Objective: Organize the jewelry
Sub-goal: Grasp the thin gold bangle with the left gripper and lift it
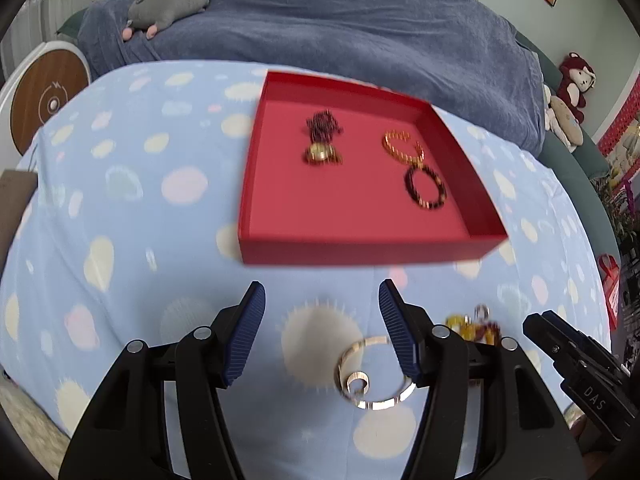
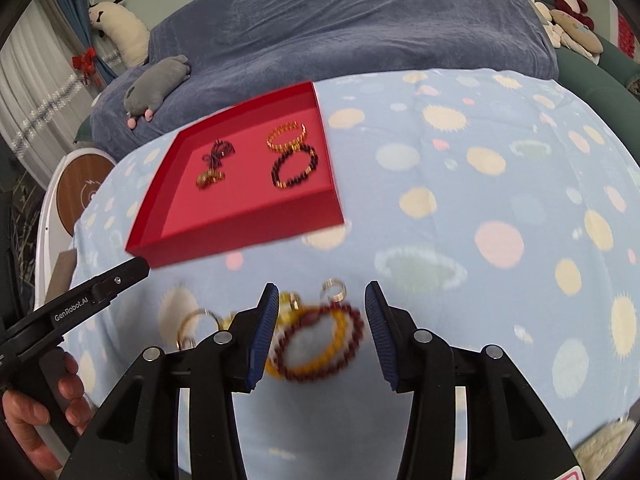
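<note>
A red tray sits on the spotted blue cloth and holds a dark chain necklace, a gold bracelet and a dark bead bracelet. My left gripper is open over the cloth in front of the tray. A metal bangle lies below its right finger, not gripped. My right gripper is also open. Dark red and yellow bead bracelets lie loose on the cloth between its fingers. A silver ring lies just beyond them, and the bangle is to the left.
The two grippers are close side by side; the left gripper and the hand holding it show in the right wrist view. A bed with a dark blue blanket and a grey plush toy lies behind the tray.
</note>
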`<state>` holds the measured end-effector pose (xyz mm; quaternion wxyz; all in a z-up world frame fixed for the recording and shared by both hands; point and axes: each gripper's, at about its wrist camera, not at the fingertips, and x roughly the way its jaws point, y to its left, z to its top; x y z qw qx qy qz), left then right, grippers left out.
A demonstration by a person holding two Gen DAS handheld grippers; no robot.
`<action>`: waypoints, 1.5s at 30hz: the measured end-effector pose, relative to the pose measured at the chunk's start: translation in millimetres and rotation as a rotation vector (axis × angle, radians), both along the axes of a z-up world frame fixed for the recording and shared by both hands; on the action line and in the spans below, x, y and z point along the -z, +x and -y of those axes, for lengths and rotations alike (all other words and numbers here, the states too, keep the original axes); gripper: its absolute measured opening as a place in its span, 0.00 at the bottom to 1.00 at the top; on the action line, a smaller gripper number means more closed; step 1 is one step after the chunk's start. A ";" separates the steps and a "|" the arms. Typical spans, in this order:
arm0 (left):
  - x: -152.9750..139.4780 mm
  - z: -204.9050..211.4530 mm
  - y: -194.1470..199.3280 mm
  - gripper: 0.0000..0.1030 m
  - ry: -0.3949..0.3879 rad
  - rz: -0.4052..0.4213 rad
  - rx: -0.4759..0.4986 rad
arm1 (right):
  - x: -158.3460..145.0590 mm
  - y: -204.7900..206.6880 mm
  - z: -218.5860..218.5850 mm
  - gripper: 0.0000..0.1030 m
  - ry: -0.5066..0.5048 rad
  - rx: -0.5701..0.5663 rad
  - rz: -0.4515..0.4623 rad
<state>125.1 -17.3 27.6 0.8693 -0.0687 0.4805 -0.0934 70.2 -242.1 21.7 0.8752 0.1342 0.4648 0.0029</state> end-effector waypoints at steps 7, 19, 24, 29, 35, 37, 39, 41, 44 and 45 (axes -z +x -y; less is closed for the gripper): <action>20.3 10.0 -33.8 0.64 -0.005 -0.046 0.020 | 18.3 -33.5 0.4 0.43 0.013 0.020 -0.045; 38.1 34.3 -45.5 0.84 0.060 -0.036 0.070 | 35.2 -57.5 3.4 0.43 0.034 0.055 -0.071; 48.2 41.3 -41.4 0.84 0.085 -0.048 0.093 | 39.7 -57.6 4.8 0.43 0.036 0.061 -0.077; 52.0 48.2 -40.2 0.82 0.137 -0.021 0.104 | 41.8 -57.5 4.7 0.43 0.036 0.064 -0.077; 49.8 53.1 -38.6 0.57 0.166 0.006 0.114 | 44.3 -57.1 2.4 0.43 0.033 0.059 -0.084; 49.4 51.9 -37.3 0.57 0.162 0.002 0.115 | 44.0 -57.1 1.3 0.43 0.031 0.056 -0.085; 48.6 49.7 -37.3 0.57 0.146 -0.001 0.112 | 43.7 -57.5 0.7 0.43 0.028 0.053 -0.085; 46.5 45.7 -38.1 0.57 0.121 -0.008 0.103 | 43.1 -57.5 0.5 0.43 0.028 0.052 -0.082; 39.4 38.3 -40.9 0.57 0.092 0.001 0.077 | 42.8 -56.7 0.7 0.43 0.032 0.051 -0.081; 36.3 35.4 -42.3 0.57 0.083 0.007 0.071 | 42.6 -56.1 0.4 0.43 0.034 0.049 -0.081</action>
